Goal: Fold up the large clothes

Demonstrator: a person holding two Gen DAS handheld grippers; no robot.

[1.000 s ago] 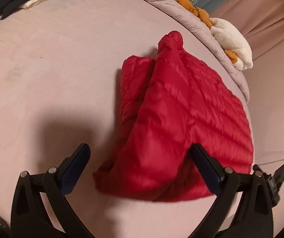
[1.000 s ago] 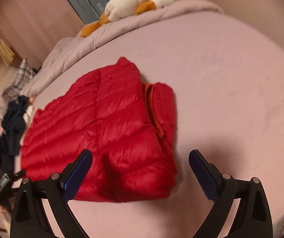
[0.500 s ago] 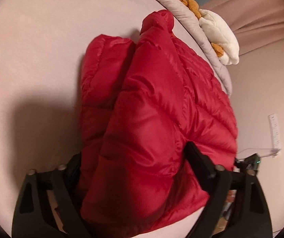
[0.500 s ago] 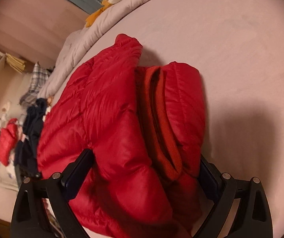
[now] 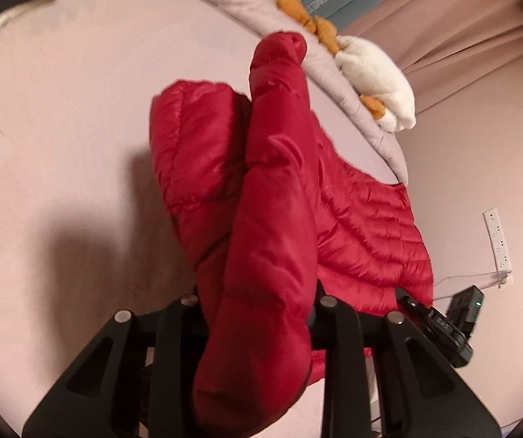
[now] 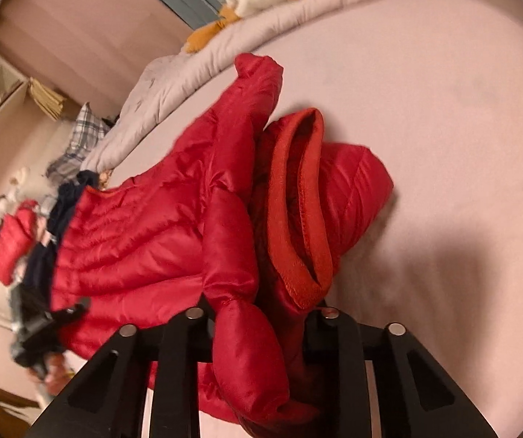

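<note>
A red quilted puffer jacket [image 5: 283,197] lies partly folded on the pink bed sheet [image 5: 61,116]. My left gripper [image 5: 258,310] is shut on a thick fold of the jacket's near edge, which bulges between its black fingers. In the right wrist view the jacket [image 6: 144,241] shows its orange-lined collar [image 6: 298,211]. My right gripper [image 6: 261,321] is shut on another bunched fold of the jacket near that collar. Both grips lift the near edge off the sheet [image 6: 444,116].
A white and orange plush duck [image 5: 374,80] lies on a grey duvet [image 5: 247,3] at the bed's far edge. Dark clothes [image 6: 42,241], another red garment [image 6: 13,244] and a plaid cloth [image 6: 79,135] lie beyond the jacket. A wall socket strip [image 5: 496,241] is at right.
Both grippers moved down onto the jacket, closed on its near edge and raised it; they were open above it a second ago.
</note>
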